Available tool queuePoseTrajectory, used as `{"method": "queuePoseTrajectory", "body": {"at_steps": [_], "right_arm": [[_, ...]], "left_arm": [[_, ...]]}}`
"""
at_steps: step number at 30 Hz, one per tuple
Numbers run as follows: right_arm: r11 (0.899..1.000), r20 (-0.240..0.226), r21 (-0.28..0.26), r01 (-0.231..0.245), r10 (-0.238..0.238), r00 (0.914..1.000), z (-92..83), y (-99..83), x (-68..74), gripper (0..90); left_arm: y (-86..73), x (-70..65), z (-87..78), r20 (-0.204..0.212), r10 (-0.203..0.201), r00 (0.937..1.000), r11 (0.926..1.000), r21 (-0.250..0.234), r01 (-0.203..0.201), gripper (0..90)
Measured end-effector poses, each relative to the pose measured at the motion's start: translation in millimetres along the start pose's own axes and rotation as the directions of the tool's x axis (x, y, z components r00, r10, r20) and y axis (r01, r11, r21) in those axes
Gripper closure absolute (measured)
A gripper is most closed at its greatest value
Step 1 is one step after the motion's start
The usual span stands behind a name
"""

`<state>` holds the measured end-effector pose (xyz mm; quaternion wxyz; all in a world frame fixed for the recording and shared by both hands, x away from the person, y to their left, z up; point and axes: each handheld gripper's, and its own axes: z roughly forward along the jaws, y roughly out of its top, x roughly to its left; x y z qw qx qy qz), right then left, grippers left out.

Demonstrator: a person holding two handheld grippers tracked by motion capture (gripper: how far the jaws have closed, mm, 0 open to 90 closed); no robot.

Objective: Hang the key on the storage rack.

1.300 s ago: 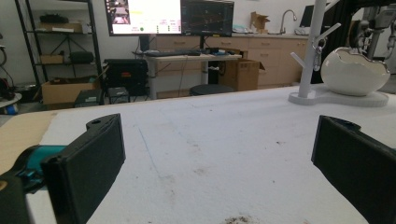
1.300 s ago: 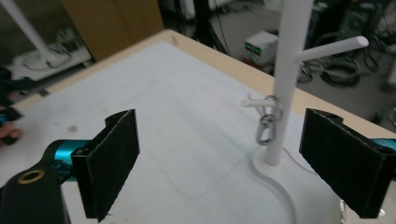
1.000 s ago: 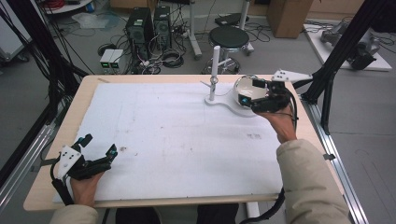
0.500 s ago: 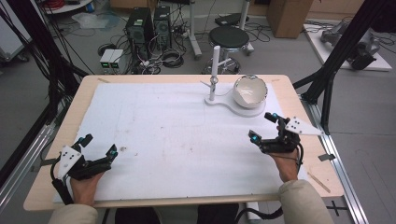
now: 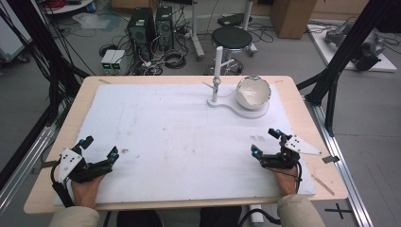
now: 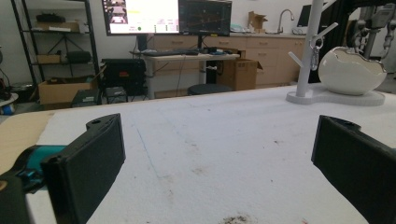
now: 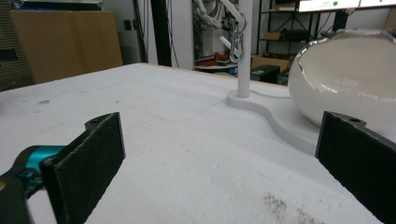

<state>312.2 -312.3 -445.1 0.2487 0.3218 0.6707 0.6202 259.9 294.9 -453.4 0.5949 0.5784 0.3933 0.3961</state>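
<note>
At the near left corner of the wooden bench (image 5: 56,123), covered by a white foam sheet (image 5: 165,127), the left gripper (image 5: 99,152) rests low over the sheet in the person's left hand (image 5: 86,189). Its two black jaws stand wide apart, and nothing lies between them; in the left gripper view only the bare, faintly stained sheet shows in the gap, with a small dark smudge (image 6: 233,218) near the bottom edge.

Toward the far right part of the bench stands a white stand with an upright post and short pegs (image 5: 217,71), its flat white base (image 5: 222,101) curving right under a white egg-shaped ceramic bowl with a jagged open rim (image 5: 253,92). A small metal clip (image 6: 315,49) hangs from one peg of the post.

Near the near right corner, the right gripper (image 5: 265,142), held in the person's right hand (image 5: 286,177), also has its jaws spread wide and grips nothing. It sits well apart from the bowl, touching neither it nor the stand. In the right gripper view the bowl shows beyond the right-hand jaw.
</note>
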Motion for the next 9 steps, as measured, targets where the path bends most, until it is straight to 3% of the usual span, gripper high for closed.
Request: {"method": "queuePoseTrajectory", "body": {"at_steps": [6, 9], "right_arm": [[0.999, 0.021, -0.026, -0.023, 0.024, 0.9995, -2.6, -5.6, -1.1, 0.5], [1.0, 0.044, -0.025, 0.011, -0.009, 0.999, -2.0, -5.9, 2.0, 0.5]], "left_arm": [[-0.2, -0.1, 0.2, -0.002, -0.005, 1.0, 1.0, 0.0, 0.005, 3.1], [-0.1, 0.0, -0.3, -0.003, 0.0, 1.0, 1.0, -0.002, 0.0, 3.1]]}}
